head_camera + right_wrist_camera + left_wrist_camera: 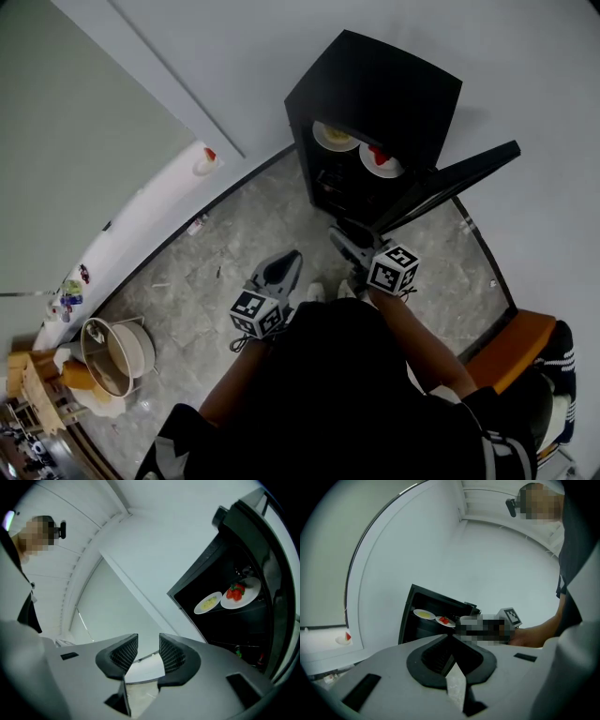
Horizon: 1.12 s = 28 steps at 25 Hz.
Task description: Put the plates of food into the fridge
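A black fridge [375, 86] stands open on the floor, its door [452, 182] swung to the right. On its top shelf lie a plate of yellow food [335, 137] [424, 614] [208, 603] and a plate of red food [382, 160] [446, 620] [239, 594]. A third plate with red food [204, 162] [344, 638] rests on the white counter at the left. My left gripper [281, 272] [449, 638] is shut and holds nothing. My right gripper [352, 246] [148, 648] hangs in front of the fridge, open and empty.
The white counter [155, 206] runs along the left wall, with small bottles [67, 298] further down it. A round metal pot [115, 356] sits at the lower left. An orange seat [508, 347] stands at the right, behind the fridge door.
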Each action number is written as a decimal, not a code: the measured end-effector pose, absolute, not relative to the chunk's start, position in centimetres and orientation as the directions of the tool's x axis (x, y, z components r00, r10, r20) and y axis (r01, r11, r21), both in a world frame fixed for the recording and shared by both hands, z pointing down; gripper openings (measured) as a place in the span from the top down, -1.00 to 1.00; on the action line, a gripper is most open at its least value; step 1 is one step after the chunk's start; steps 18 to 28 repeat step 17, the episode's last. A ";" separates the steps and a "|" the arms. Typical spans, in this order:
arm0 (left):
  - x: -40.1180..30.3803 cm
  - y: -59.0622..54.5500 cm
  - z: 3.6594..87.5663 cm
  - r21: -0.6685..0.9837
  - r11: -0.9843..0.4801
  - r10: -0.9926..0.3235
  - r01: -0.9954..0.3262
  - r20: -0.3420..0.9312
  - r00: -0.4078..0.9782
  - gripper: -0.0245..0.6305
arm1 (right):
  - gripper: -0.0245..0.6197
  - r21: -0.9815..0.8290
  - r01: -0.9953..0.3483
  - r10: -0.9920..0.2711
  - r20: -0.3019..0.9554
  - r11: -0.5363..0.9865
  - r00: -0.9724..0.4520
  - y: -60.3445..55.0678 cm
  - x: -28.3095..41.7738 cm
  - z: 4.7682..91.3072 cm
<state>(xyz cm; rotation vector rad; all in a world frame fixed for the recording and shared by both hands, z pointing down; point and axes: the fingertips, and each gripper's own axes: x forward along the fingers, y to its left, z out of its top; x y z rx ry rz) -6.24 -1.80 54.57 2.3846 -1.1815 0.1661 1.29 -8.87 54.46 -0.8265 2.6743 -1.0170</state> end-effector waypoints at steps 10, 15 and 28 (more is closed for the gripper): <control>-5.3 -2.4 54.2 0.340 -0.533 -0.712 -0.775 0.314 0.628 0.85 | 0.45 -0.498 -0.503 -0.526 0.107 0.706 -0.844 -7.1 2.0 54.2; -4.7 -2.9 54.2 0.343 -0.535 -0.708 -0.772 0.316 0.631 0.85 | 0.45 -0.462 -0.521 -0.532 0.118 0.718 -0.838 -6.9 3.0 54.4; -4.3 -3.1 54.2 0.341 -0.540 -0.706 -0.770 0.314 0.634 0.85 | 0.45 -0.428 -0.529 -0.531 0.128 0.732 -0.838 -6.8 3.4 54.4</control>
